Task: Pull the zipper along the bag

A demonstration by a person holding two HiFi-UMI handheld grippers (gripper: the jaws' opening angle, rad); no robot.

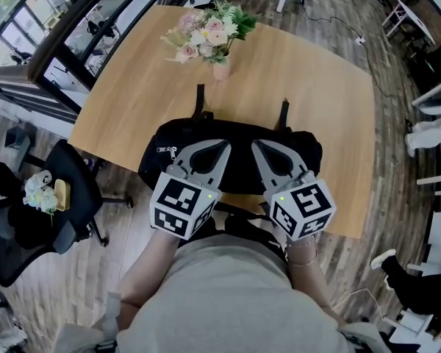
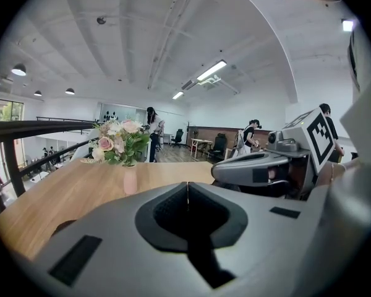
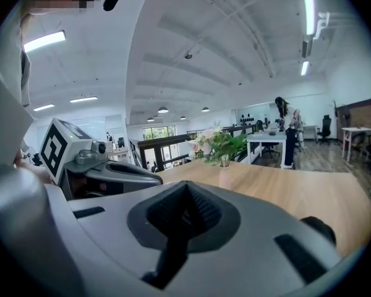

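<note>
A black bag lies on the wooden table near its front edge, its two straps reaching toward the table's middle. A small silver zipper pull shows at the bag's left end. My left gripper hovers over the left half of the bag, jaws shut with nothing between them. My right gripper hovers over the right half, also shut and empty. In the left gripper view the left gripper shows its pads pressed together; the right gripper looks the same in its own view. Neither touches the zipper pull.
A pink vase of flowers stands at the table's middle, beyond the bag, and the same flowers appear ahead of the left gripper. A black office chair sits off the table's left edge. People stand at desks far back in the room.
</note>
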